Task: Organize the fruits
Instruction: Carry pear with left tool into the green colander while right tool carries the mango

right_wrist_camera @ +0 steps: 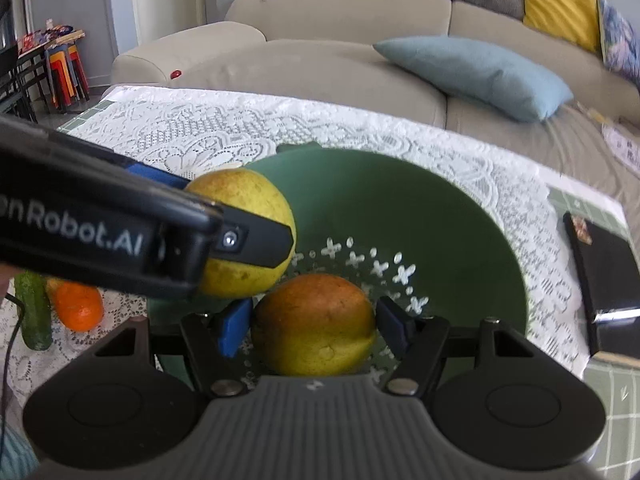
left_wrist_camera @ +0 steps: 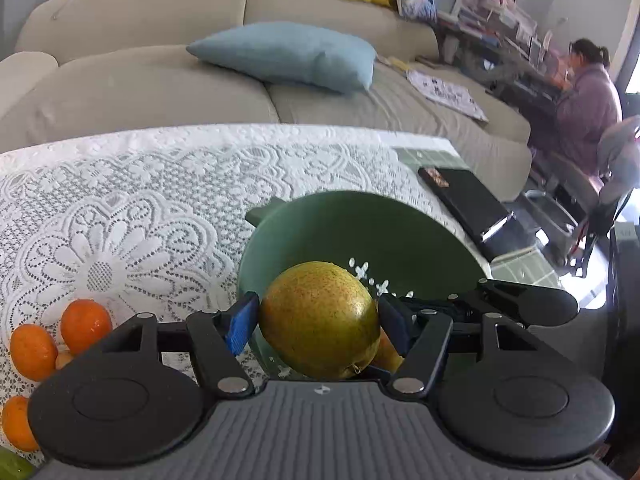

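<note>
Left wrist: fingers (left_wrist_camera: 316,320) grip speckled yellow-green pear (left_wrist_camera: 320,320); right fingers (right_wrist_camera: 312,326) clamp orange-blushed pear (right_wrist_camera: 314,326).

Both wrist cameras look forward and down, close over the green bowl (left_wrist_camera: 360,232) (right_wrist_camera: 420,216), sharing bowl, lace cloth (left_wrist_camera: 140,200) (right_wrist_camera: 224,128) and sofa (left_wrist_camera: 140,60) (right_wrist_camera: 340,60)

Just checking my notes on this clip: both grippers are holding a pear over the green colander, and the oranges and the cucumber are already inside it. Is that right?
Not quite. The left gripper and right gripper each hold a pear over the green colander, but the oranges and cucumber lie on the lace tablecloth beside it, as both wrist views show.
</note>
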